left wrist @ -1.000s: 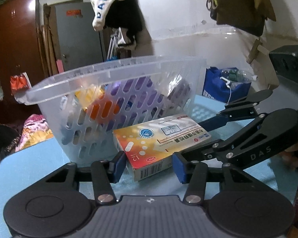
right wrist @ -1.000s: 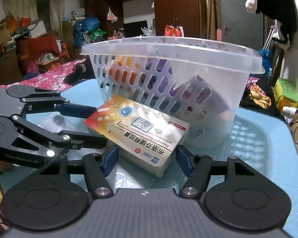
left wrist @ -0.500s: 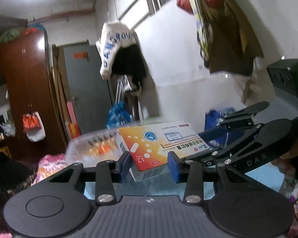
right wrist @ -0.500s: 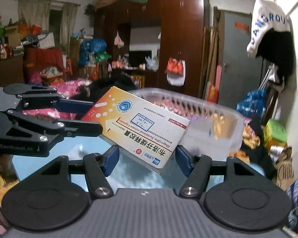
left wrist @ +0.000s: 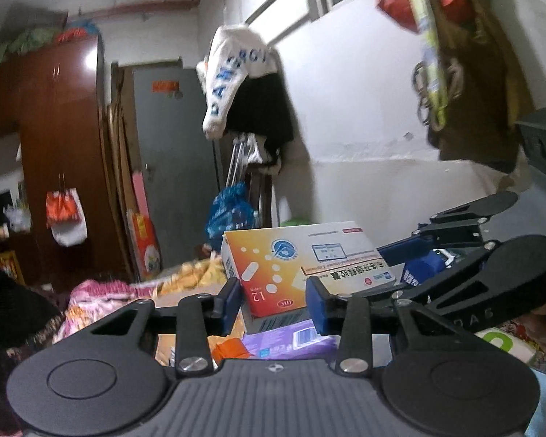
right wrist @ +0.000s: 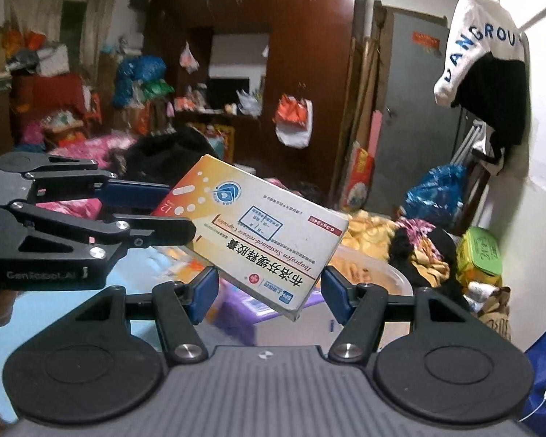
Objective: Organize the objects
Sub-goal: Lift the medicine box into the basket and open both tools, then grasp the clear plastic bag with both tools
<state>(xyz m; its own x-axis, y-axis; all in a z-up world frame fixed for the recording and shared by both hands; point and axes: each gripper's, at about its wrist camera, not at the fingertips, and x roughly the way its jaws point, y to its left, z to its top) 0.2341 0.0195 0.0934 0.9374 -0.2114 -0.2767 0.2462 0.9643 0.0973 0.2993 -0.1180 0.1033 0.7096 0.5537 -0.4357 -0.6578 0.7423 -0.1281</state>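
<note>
An orange-and-white medicine box (left wrist: 302, 258) hangs in the air, held by both grippers. My left gripper (left wrist: 273, 298) is shut on its short end, blue pads pressing both sides. My right gripper (right wrist: 269, 291) is shut on the box (right wrist: 258, 225) across the other end, which tilts down toward the camera. In the right wrist view the left gripper (right wrist: 163, 211) comes in from the left onto the box's far end. The clear plastic basket (right wrist: 386, 276) lies just below and behind the box. It holds a purple box (left wrist: 291, 338) and an orange packet (left wrist: 229, 351).
The light blue tabletop (right wrist: 54, 291) shows under the left gripper. Beyond the basket sit a green-lidded tub (right wrist: 478, 255) and a heap of clothes (right wrist: 418, 251). A blue bag (right wrist: 542, 367) is at the lower right. A white wall (left wrist: 364, 127) with hanging clothes stands behind.
Both grippers have lifted the medicine box off the table to above the basket's rim. The left gripper's pads closed onto the box's short end first.
</note>
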